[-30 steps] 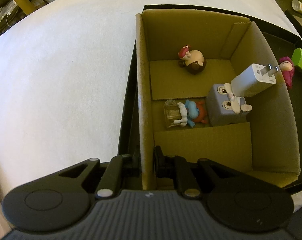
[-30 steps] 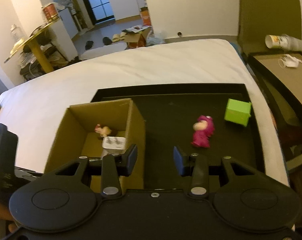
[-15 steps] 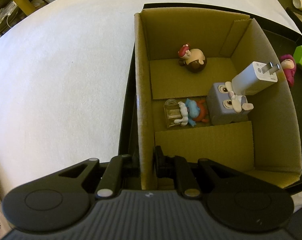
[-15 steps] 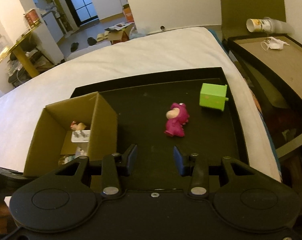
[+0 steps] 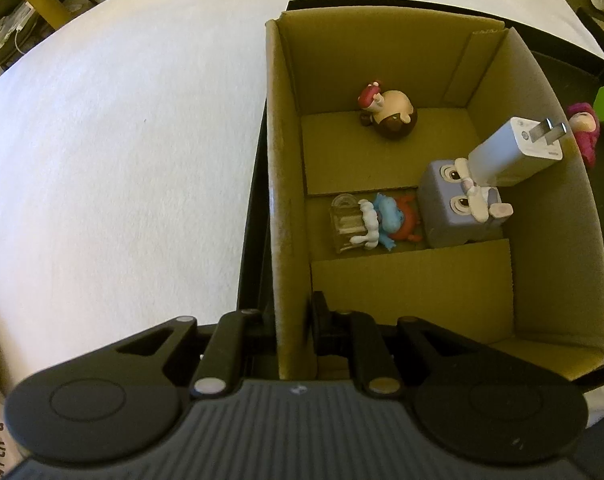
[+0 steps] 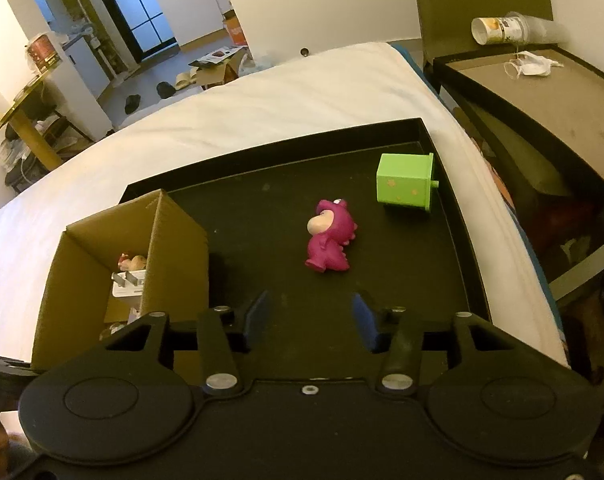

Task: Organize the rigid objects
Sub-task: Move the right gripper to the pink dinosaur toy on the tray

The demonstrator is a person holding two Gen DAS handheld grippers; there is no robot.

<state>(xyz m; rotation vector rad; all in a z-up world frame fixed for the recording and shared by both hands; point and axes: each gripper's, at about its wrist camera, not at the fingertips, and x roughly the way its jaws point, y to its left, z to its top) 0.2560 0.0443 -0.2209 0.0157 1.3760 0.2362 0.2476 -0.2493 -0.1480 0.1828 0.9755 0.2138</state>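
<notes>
A cardboard box (image 5: 285, 208) stands on a black tray (image 6: 261, 216) on a white bed. Inside it lie a brown-and-red figure (image 5: 390, 114), a white charger (image 5: 510, 152) leaning on a grey cube toy (image 5: 458, 212), and a blue-and-red figure (image 5: 386, 220). My left gripper (image 5: 291, 328) is shut on the box's near left wall. On the bare tray lie a magenta figure (image 6: 330, 240) and a green cube (image 6: 406, 184). My right gripper (image 6: 310, 316) hovers just short of the magenta figure, its jaws opening with nothing between them.
A dark side table (image 6: 534, 92) with a tipped cup (image 6: 502, 30) and a mask stands right of the bed. The tray's raised rim runs close behind the green cube. Beyond the bed are a gold-legged table (image 6: 25, 128) and floor clutter.
The right gripper has swung right and down, from over the box's edge to in front of the magenta figure, and its jaws have widened. The left gripper keeps its hold on the box wall.
</notes>
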